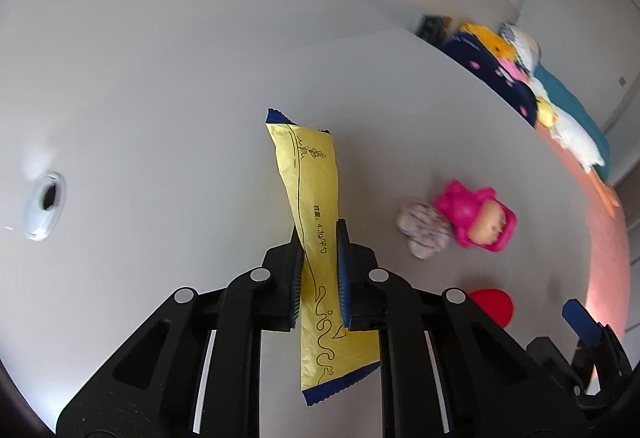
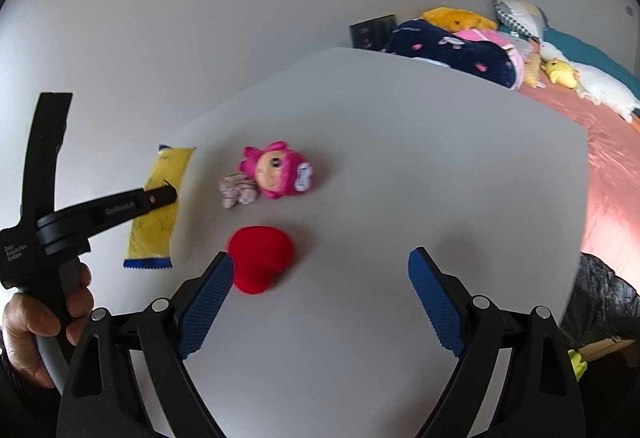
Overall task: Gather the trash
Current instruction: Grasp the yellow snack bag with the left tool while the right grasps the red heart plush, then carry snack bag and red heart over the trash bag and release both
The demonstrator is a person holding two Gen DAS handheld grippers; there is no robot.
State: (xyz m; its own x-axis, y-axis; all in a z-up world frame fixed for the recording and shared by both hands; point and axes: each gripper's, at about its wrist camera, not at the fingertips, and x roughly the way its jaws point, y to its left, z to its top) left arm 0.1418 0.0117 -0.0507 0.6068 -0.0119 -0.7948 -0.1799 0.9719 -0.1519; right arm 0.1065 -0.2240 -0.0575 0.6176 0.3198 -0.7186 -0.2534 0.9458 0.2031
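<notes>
My left gripper point(image 1: 319, 238) is shut on a long yellow wrapper with blue ends point(image 1: 316, 222); the wrapper runs out past the fingertips and back under the jaws. In the right wrist view the left gripper point(image 2: 170, 194) holds the yellow wrapper point(image 2: 158, 214) at the white table's left side. My right gripper point(image 2: 320, 266) is open and empty above the table's front part. A red soft object point(image 2: 260, 258) lies just inside its left finger point(image 2: 208, 294).
A pink-haired doll point(image 2: 278, 172) with a small pale patterned cloth piece point(image 2: 236, 190) lies mid-table; both also show in the left wrist view, the doll point(image 1: 476, 214) and the cloth point(image 1: 424, 228). Beyond the white table point(image 2: 400, 158) is a bed with plush toys point(image 2: 520, 50). A wall fitting point(image 1: 44, 206) sits left.
</notes>
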